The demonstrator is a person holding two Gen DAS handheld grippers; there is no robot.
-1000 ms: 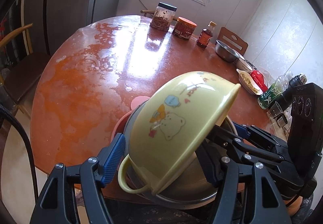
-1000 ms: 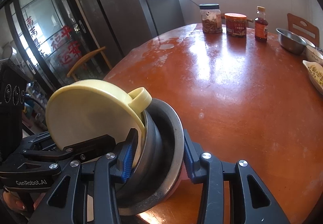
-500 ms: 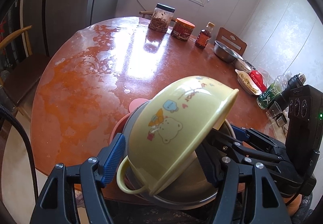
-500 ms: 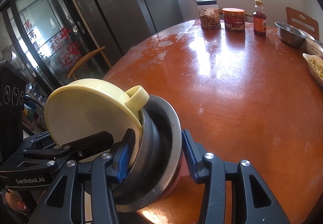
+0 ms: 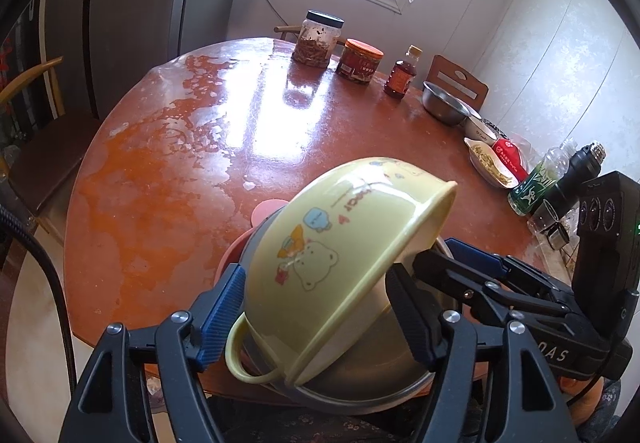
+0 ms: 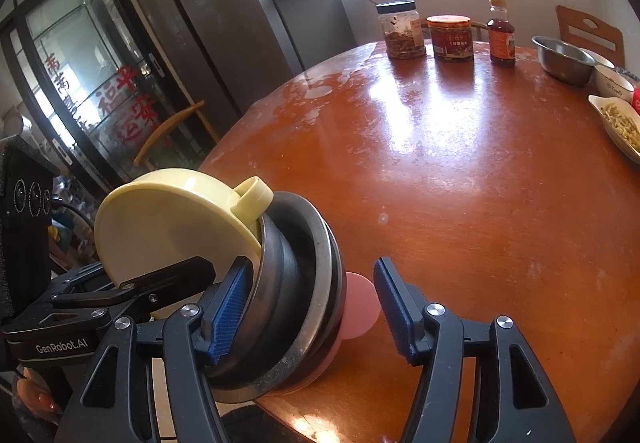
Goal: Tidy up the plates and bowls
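A yellow cartoon bowl [image 5: 340, 243] leans steeply on its side inside a steel bowl [image 5: 360, 391], which sits on a pink dish [image 5: 266, 209] at the table's near edge. My left gripper [image 5: 316, 295] holds the yellow bowl, one pad on its outer wall and the other at its rim, and its jaws are easing open. In the right wrist view my right gripper [image 6: 312, 275] straddles the steel bowl [image 6: 304, 283] and the pink dish [image 6: 362, 307]. Its jaws are opening and its right pad stands apart from the dish. The yellow bowl [image 6: 168, 227] faces this camera.
Two jars [image 5: 320, 39] [image 5: 360, 61] and a brown bottle [image 5: 400, 77] stand at the table's far side. A second steel bowl [image 5: 444, 107], a white bowl, a food dish [image 5: 488, 163] and a green bottle [image 5: 536, 183] line the right edge. Chairs and a tall fridge [image 6: 208, 23] surround the table.
My right gripper's jaws have spread apart, off the steel bowl and pink dish. The yellow bowl stays tilted in my left gripper.
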